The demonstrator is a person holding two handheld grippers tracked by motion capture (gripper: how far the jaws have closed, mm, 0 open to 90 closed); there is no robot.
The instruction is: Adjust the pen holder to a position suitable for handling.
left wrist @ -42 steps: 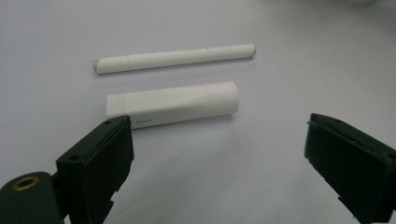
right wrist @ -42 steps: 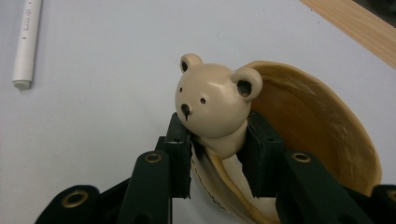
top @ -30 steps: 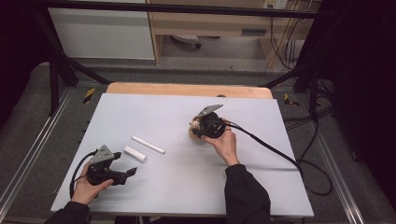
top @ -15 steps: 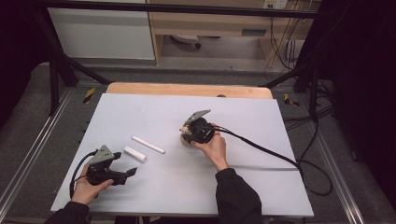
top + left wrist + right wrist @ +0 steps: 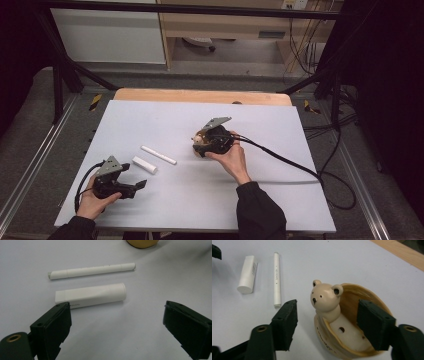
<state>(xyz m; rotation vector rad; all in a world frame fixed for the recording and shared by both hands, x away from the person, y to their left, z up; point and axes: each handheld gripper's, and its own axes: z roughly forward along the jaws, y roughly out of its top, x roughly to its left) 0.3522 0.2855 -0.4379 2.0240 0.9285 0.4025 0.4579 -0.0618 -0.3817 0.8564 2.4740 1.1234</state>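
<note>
Right tongs [image 5: 327, 326] straddle glossy rounded bear holder [image 5: 337, 322].

Your bench [image 5: 150, 120] has a pale top with a wooden far edge. On it lie a thin white pen [image 5: 158, 155], a white cap [image 5: 144, 165] just beside it, and a bear-shaped holder [image 5: 342, 325].

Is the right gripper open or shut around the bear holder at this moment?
Open. In the right gripper view, the right gripper has its jaws spread on either side of the bear holder, one outside its wall and one over the bowl, gripping nothing.
</note>
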